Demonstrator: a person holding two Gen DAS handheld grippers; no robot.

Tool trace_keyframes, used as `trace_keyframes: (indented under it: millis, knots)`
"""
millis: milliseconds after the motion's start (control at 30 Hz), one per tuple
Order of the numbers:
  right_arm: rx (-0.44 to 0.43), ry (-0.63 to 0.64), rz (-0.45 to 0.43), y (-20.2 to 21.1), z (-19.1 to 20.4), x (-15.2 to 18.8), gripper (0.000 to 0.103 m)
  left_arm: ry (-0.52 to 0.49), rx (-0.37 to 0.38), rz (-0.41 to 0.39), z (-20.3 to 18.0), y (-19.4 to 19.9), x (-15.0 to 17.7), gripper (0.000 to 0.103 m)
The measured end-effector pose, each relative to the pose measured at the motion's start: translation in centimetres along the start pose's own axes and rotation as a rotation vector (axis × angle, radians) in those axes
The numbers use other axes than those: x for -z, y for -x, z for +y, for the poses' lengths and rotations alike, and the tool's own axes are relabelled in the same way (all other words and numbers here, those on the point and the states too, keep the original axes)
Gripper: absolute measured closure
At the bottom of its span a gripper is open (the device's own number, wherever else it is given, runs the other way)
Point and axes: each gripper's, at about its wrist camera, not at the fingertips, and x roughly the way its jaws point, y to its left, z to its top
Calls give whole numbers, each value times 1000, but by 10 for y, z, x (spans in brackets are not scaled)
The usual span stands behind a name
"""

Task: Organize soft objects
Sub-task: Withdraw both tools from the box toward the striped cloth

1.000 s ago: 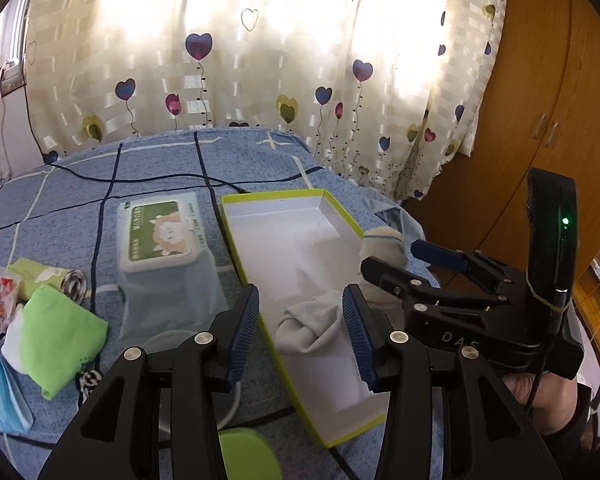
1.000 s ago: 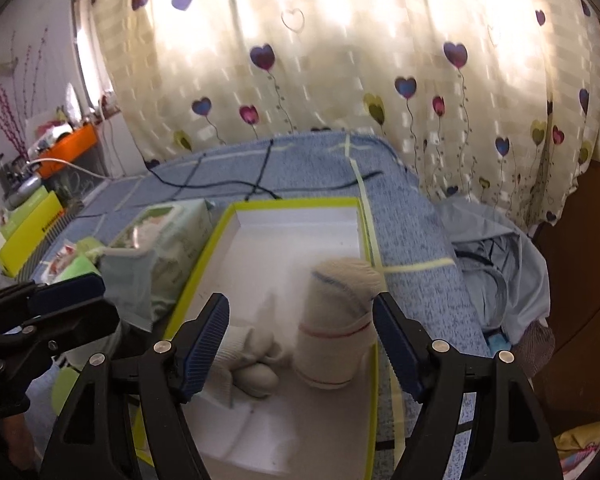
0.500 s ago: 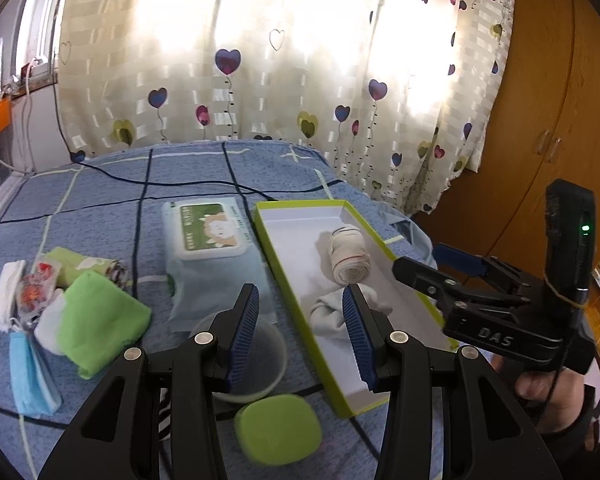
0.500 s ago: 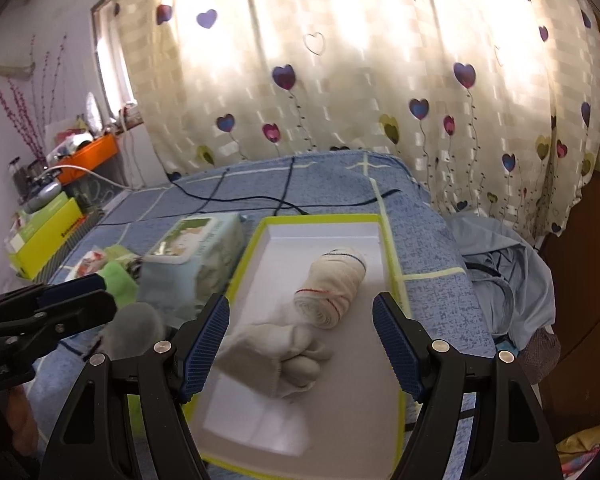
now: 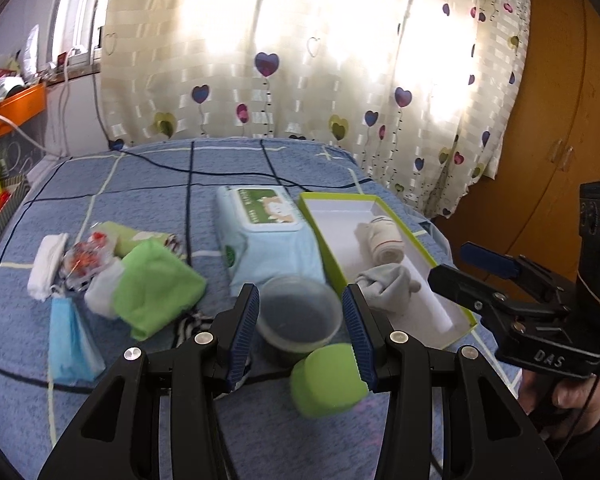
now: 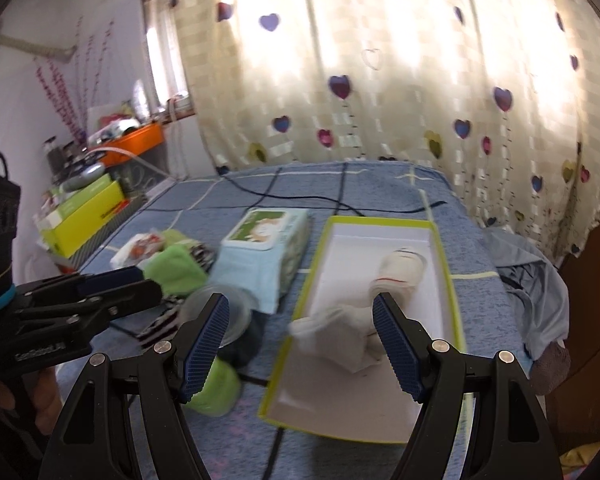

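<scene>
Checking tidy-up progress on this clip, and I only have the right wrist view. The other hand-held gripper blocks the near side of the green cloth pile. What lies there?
Observer: A blue face mask lies flat on the bedspread, on the near-left side of the pile.
Operator: Is the left hand-held gripper carrying anything?
Observer: No. The left hand-held gripper is open and empty. The clear plastic tub seen between its fingers sits on the bed.

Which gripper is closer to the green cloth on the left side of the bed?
Left. The left gripper hovers open just right of the green cloth; the right gripper, also open, sits farther right, over the green-edged box.
</scene>
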Motion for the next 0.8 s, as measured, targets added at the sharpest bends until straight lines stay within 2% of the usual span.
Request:
trace_keyframes:
  millis: [467,567,800]
  knots:
    - [-82,72,8,1,45,9,23,48,-53,2,32,19,19,58]
    - [-98,83,13,1,52,11,16,59,-62,10,37,20,23,58]
    - [-110,97,32,-1,61,13,16,80,-72,19,49,23,32,58]
